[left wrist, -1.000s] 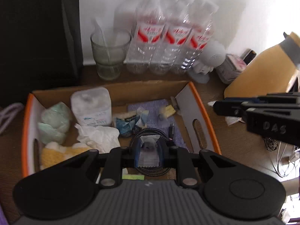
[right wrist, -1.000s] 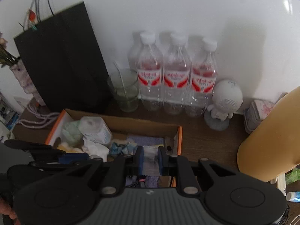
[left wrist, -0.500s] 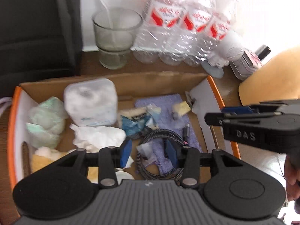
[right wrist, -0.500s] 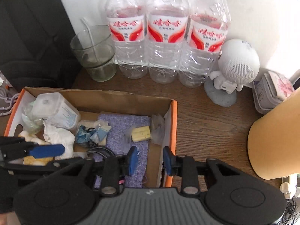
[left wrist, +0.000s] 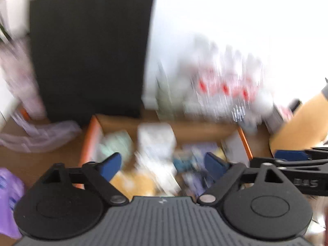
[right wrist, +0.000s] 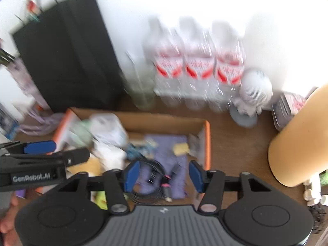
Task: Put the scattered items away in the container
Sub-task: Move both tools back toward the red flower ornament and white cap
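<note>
Lower centre of both views, the orange-edged cardboard box (right wrist: 207,143) holds the coiled black cable (right wrist: 151,174). Left gripper (left wrist: 163,164) and right gripper (right wrist: 163,176), just opening, hold nothing; I'd withdraw clear of the cable.

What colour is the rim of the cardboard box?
Orange, edging the cardboard box; it shows best in the right wrist view.
</note>
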Demonstrator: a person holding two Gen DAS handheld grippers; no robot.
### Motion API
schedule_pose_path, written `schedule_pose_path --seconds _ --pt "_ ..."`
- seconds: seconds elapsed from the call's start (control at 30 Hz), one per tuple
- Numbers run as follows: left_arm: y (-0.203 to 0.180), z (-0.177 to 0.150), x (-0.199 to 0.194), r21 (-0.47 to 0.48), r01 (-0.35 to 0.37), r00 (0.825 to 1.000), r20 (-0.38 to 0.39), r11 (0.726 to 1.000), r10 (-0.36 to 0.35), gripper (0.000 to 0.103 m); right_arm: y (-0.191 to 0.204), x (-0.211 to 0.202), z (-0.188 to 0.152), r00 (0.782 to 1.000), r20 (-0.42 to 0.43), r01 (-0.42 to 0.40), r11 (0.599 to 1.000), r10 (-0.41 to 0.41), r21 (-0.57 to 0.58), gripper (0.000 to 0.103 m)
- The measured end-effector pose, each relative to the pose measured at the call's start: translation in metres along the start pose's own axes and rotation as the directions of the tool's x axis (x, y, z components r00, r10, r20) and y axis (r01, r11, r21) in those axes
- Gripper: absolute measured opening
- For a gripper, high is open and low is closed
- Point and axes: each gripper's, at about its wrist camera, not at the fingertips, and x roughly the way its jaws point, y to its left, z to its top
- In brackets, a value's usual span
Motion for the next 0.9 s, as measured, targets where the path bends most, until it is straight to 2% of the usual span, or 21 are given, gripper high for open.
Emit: schedule_pose_path --seconds 0.03,0.07,0.13,0.2,0.23,0.27,0.33,0.43,0.5,0.6,0.7,0.8,0.9 --pt "0.002 -0.011 -0.016 0.019 -0.011 0.993 0.118 1.000 0.009 0.101 0.006 -0.012 -0.011 0.996 0.086 -0.009 1.000 0.010 -0.006 0.068" --pt "0.005 -0.024 -0.031 0.043 -0.018 0.976 0.219 0.999 0.008 0.103 0.012 -0.023 -0.024 0.984 0.179 -0.012 1.000 0.015 -0.015 0.070" --pt "0.009 -0.055 -0.054 0.077 -0.046 0.935 0.354 0.996 0.016 0.103 0.022 -0.041 -0.057 0.933 0.360 0.006 1.000 0.005 -0.029 0.081" --pt "0.013 -0.088 -0.070 0.068 -0.058 0.894 0.447 0.996 0.022 0.103 0.021 -0.049 -0.091 0.873 0.487 0.005 0.998 0.024 -0.058 0.085" --pt "0.014 -0.099 -0.073 0.067 -0.053 0.887 0.462 0.996 0.016 0.103 0.022 -0.050 -0.106 0.847 0.530 0.005 0.997 0.036 -0.077 0.085" --pt "0.015 -0.107 -0.074 0.064 -0.051 0.888 0.460 0.997 0.015 0.103 0.025 -0.049 -0.119 0.829 0.557 0.014 0.995 0.042 -0.096 0.086" --pt "0.015 -0.113 -0.074 0.060 -0.037 0.896 0.445 0.998 0.006 0.103 0.032 -0.045 -0.132 0.818 0.575 0.057 0.993 0.016 -0.108 0.085" --pt "0.021 -0.117 -0.078 0.043 0.004 0.903 0.429 0.999 -0.022 0.103 0.035 -0.045 -0.135 0.820 0.572 0.042 0.996 0.013 -0.082 0.085" --pt "0.024 -0.123 -0.082 0.044 0.003 0.906 0.423 0.999 -0.021 0.103 0.036 -0.052 -0.137 0.813 0.582 0.039 0.997 0.010 -0.072 0.085" --pt "0.028 -0.150 -0.098 0.050 -0.015 0.918 0.398 0.999 -0.006 0.103 0.038 -0.063 -0.152 0.825 0.565 0.058 0.997 -0.019 -0.051 0.086" --pt "0.031 -0.205 -0.122 0.073 0.027 0.921 0.386 0.997 -0.054 0.103 0.039 -0.079 -0.211 0.815 0.579 0.052 0.998 -0.023 -0.034 0.089" --pt "0.032 -0.262 -0.129 0.065 0.109 0.940 0.319 0.992 -0.124 0.103 0.044 -0.087 -0.283 0.807 0.590 0.062 0.997 -0.018 -0.055 0.090" --pt "0.024 -0.296 -0.126 0.081 0.163 0.955 0.238 0.983 -0.178 0.103 0.034 -0.088 -0.335 0.817 0.567 0.072 0.995 -0.101 0.073 0.090"
